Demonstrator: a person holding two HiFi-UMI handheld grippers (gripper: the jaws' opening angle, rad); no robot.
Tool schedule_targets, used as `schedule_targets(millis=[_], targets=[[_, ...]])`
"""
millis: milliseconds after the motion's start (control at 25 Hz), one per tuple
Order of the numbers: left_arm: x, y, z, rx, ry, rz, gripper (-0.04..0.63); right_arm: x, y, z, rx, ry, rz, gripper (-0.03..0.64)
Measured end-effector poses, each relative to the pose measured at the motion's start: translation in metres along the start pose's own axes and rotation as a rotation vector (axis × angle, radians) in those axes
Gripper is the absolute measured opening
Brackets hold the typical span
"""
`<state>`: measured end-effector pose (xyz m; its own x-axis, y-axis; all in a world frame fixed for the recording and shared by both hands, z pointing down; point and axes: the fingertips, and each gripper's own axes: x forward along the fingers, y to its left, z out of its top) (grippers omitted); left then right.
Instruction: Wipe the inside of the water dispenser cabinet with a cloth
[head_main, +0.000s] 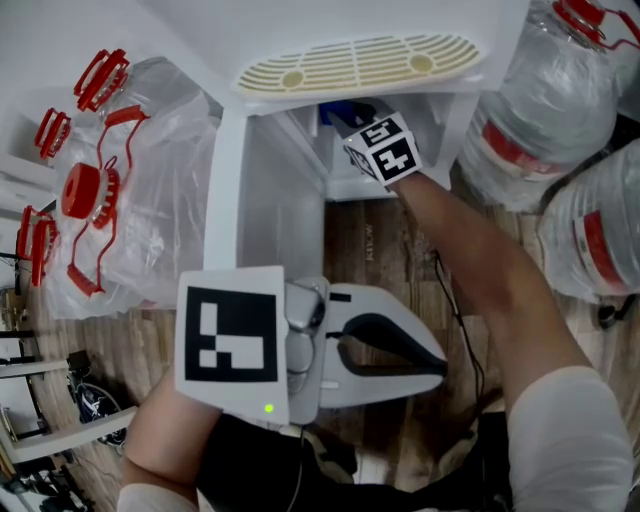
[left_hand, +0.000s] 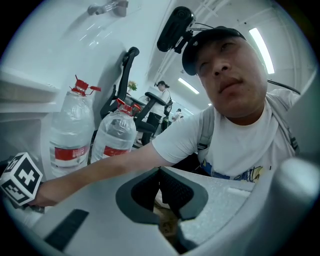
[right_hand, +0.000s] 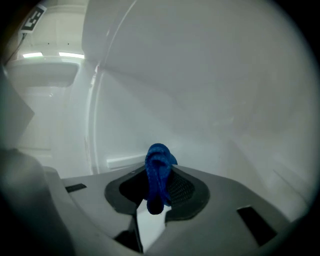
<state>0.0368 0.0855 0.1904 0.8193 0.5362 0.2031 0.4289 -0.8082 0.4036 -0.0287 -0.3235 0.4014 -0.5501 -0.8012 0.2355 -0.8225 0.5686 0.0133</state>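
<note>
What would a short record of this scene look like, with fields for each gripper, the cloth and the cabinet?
right gripper: jaws shut on the blue cloth, inside the cabinet
left gripper: jaws together, empty, outside the cabinet
blue cloth: bunched between the right jaws
cabinet: white, open
nearby: water bottles on both sides

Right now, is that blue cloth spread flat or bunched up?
Bunched up: the blue cloth is squeezed into a narrow wad between the right gripper's jaws, inside the white cabinet.
</note>
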Motion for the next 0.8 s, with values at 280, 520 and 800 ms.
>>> schedule_targets(millis=[280, 520, 800], targets=[[-0.002, 0.002, 0.001, -0.011, -0.007, 0.018, 0.003, -0.027, 0.034, -0.007, -0.056, 0.011, 0.117, 0.089], [-0.003, 0.002, 0.0, -0.019, -0.004, 0.025, 0.003, -0.051, 0.044, -0.011, -0.098, 0.024, 0.163, 0.089], [-0.001, 0.003, -0.002, -0.028, 0.006, 0.021, 0.003, -0.04, -0.002, 0.028, -0.098, -0.047, 0.014, 0.089]])
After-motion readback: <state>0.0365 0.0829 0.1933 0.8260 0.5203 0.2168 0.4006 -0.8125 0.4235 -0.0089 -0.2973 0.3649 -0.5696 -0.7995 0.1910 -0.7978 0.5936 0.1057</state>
